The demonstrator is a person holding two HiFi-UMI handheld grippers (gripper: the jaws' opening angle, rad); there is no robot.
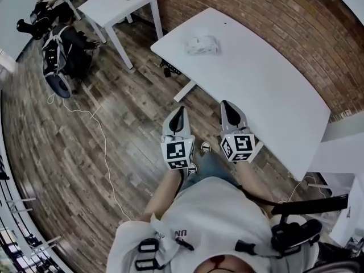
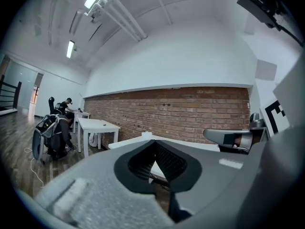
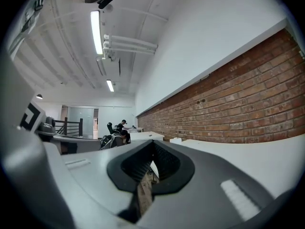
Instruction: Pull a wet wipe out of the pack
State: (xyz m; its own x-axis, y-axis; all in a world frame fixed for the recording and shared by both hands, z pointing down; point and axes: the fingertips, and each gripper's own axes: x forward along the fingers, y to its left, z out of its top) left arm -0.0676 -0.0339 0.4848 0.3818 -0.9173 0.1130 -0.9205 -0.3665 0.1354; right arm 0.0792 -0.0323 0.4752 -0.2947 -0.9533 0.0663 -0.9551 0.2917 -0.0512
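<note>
Standing just short of the long white table (image 1: 267, 90), the person holds both grippers level and side by side, tips aimed toward it.

Left gripper (image 1: 180, 111): over the wooden floor (image 1: 114, 129), just off the table's near edge. Its own view shows the jaws closed tip to tip (image 2: 155, 144) with nothing between them.

Right gripper (image 1: 226, 104): in the head view its tips overlap the table's near edge. The jaws are pressed together and empty (image 3: 153, 147).

Wet wipe pack (image 1: 202, 44): pale, lying flat on the table top toward the table's far end, near the edge that faces the floor. It is well apart from both grippers and untouched.

Surroundings, relative to the table: a brick wall (image 1: 273, 16) runs along its far long side. A smaller white table (image 1: 122, 1) stands beyond its far end. Farther off that way are a dark backpack (image 1: 57, 58) and a seated person (image 1: 42, 7). A white cable (image 1: 102, 141) trails over the floor off the near side.
</note>
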